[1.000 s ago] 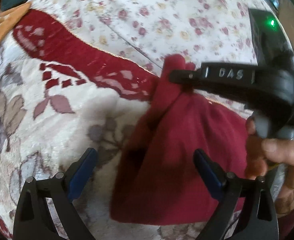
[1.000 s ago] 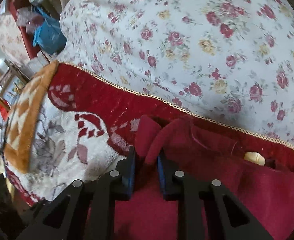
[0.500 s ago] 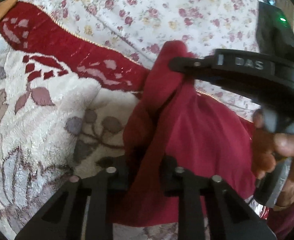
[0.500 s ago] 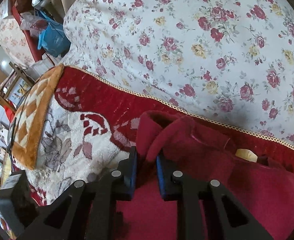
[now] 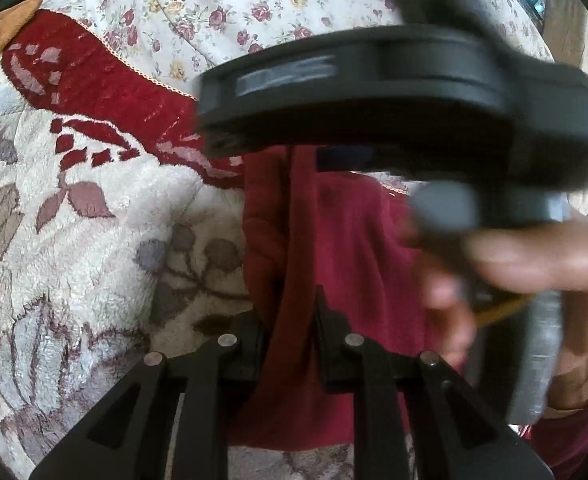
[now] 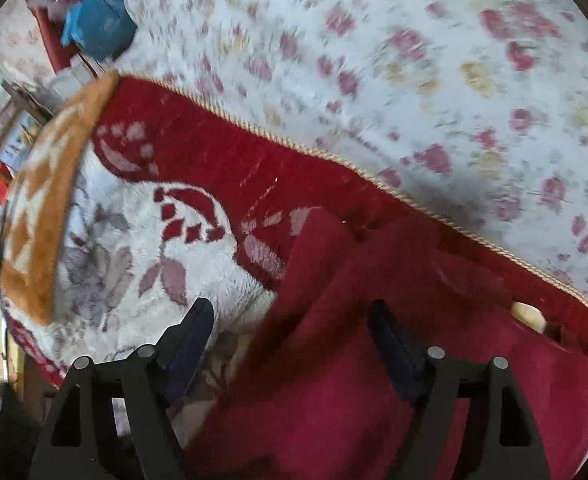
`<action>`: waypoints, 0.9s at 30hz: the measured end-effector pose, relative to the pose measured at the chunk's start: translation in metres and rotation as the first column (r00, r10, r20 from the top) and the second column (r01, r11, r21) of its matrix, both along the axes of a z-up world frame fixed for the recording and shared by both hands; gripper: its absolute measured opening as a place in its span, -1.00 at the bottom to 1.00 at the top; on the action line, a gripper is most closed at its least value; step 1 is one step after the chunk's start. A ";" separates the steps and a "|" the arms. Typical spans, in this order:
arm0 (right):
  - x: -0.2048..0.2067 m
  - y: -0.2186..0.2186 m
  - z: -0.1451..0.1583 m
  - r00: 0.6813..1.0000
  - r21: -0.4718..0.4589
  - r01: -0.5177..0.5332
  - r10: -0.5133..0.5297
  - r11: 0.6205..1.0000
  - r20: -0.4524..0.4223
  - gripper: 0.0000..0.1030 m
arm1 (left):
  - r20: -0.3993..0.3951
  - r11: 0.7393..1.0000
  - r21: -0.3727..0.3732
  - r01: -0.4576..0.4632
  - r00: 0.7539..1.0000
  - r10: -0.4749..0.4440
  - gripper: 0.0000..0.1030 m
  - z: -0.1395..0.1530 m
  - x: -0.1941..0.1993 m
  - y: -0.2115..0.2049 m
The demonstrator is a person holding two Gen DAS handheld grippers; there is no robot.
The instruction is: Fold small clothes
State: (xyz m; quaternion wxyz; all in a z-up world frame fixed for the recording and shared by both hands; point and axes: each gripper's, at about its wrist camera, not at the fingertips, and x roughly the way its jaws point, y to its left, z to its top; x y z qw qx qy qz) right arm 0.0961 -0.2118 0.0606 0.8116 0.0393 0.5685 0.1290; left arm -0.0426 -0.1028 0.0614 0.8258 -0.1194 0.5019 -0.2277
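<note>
A plush blanket (image 6: 106, 248) covers the flowered bed (image 6: 374, 60); the left gripper (image 5: 290, 332) pinches the red garment (image 5: 342, 248), the right gripper (image 6: 290, 336) is opening around it

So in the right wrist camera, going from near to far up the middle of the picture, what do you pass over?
Right gripper, its jaws opening with the cloth between them but not pressed → dark red garment → plush blanket's red border → its gold cord edge → floral bedsheet.
</note>
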 end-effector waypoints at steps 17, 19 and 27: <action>-0.019 -0.043 0.002 0.996 0.067 0.049 -0.054 0.997 0.074 -0.52 | 0.009 0.994 0.106 -0.033 0.999 0.033 -0.14 -0.003 0.001 -0.005; -0.021 -0.045 0.004 0.995 0.077 0.054 -0.060 0.996 0.077 -0.52 | 0.014 0.992 0.119 -0.039 0.999 0.038 0.01 -0.005 0.002 -0.004; -0.027 -0.052 0.012 0.994 0.099 0.056 -0.065 0.993 0.085 -0.53 | 0.007 0.990 0.128 -0.050 0.999 0.050 0.09 -0.011 0.007 -0.004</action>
